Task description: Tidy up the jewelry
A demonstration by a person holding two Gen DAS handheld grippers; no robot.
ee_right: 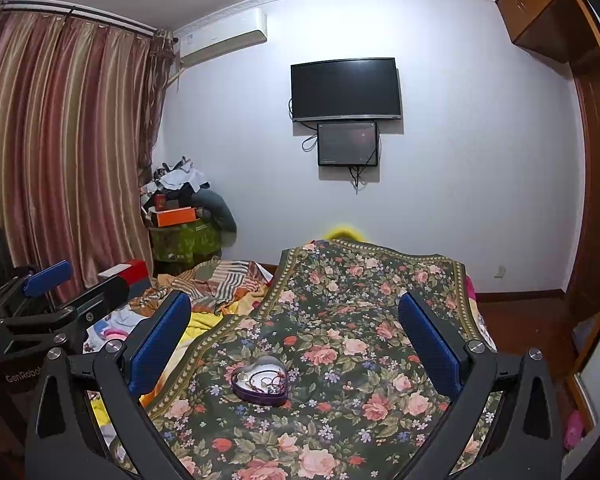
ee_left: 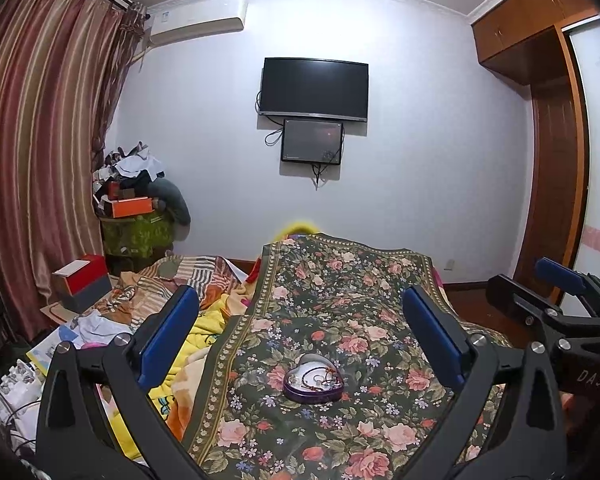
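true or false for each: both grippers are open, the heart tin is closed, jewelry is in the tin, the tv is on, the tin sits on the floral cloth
1. Both grippers are open: true. The left gripper and right gripper each have fingers spread wide, holding nothing.
2. The heart-shaped tin is closed: false, it has no lid on.
3. Jewelry lies in the tin: true.
4. The wall TV is on: false, its screen is dark.
5. The tin sits on the floral cloth: true.
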